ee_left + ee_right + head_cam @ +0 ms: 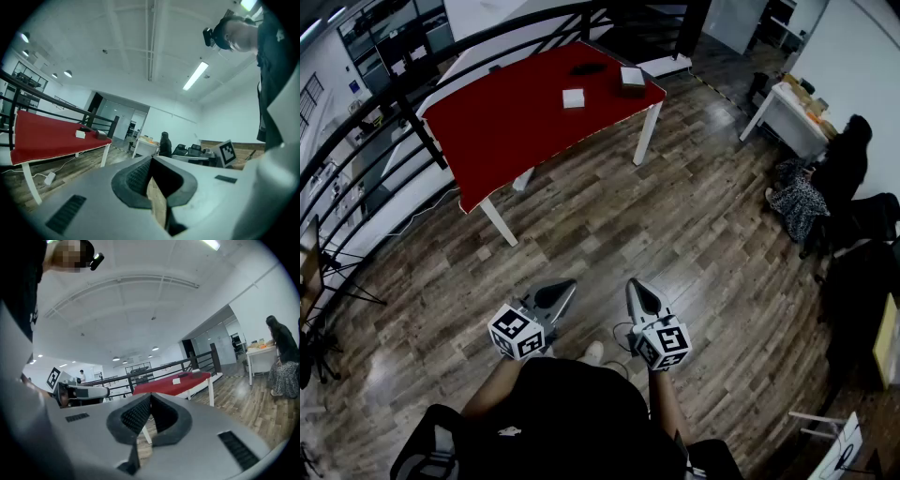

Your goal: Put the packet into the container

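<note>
Approach step: the left gripper (567,285) and right gripper (636,285) hold empty jaws pressed together, with the small white square packet (573,97) and dark-sided square container (632,77) well ahead of the jaws on the red-topped bench (502,136), so the next move probably calls for closing in and spreading one pair.

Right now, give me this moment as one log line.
left gripper: shut, empty | right gripper: shut, empty | packet, container: apart on table, far ahead

Too far to tell
On your red table (506,131), 3 things are too small to name: a white block (573,97), a grey block (632,77) and a dark lump (587,68). The bottom edge cuts off your body (567,417).
</note>
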The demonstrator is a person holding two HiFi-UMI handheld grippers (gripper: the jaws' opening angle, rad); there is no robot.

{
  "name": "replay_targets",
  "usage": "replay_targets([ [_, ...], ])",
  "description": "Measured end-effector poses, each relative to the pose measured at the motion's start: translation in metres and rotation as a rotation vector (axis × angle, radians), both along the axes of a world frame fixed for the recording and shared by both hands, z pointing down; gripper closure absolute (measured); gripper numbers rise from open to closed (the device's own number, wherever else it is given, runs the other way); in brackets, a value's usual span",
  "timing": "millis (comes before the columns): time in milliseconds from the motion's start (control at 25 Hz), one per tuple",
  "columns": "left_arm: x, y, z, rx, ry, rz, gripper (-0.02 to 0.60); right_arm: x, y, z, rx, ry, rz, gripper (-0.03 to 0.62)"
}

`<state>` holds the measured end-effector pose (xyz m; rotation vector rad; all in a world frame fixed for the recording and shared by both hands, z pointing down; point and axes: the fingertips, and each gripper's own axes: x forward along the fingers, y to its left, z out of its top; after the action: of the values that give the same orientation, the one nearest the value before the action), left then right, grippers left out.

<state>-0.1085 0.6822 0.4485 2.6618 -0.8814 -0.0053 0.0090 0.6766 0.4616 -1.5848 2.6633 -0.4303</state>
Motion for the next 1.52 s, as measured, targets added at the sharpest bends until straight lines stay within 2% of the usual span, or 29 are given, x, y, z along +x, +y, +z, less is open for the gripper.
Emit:
replay_targets([
  [200, 0.038, 0.011, 0.007, 0.041, -0.079, 0.024, 0.575, 0.024, -0.001, 0.013, -0.016, 0.0, -0.018, 0.572],
  [320, 0.044, 0.015, 0.01, 0.03, -0.101, 0.024, 0.575, 0.027, -0.004, 0.017, -0.028, -0.007, -0.031, 0.572],
  [520, 0.04, -0.001, 0.012, 0.009, -0.09, -0.02, 0.575, 0.034, -0.014, 0.021, -0.026, -0.018, -0.046, 0.572],
  [760, 0.056, -0.027, 0.005, 0.034, -0.093, -0.008, 0.575, 0.049, -0.032, 0.019, -0.028, -0.013, -0.04, 0.572],
  [1040, 0.065, -0.063, 0.003, 0.038, -0.1, 0.009, 0.575, 0.056, -0.074, 0.015, -0.026, -0.009, -0.041, 0.572],
  [1520, 0.04, -0.179, -0.002, 0.031, -0.061, 0.025, 0.575, 0.019, -0.183, 0.011, -0.028, 0.001, -0.046, 0.572],
])
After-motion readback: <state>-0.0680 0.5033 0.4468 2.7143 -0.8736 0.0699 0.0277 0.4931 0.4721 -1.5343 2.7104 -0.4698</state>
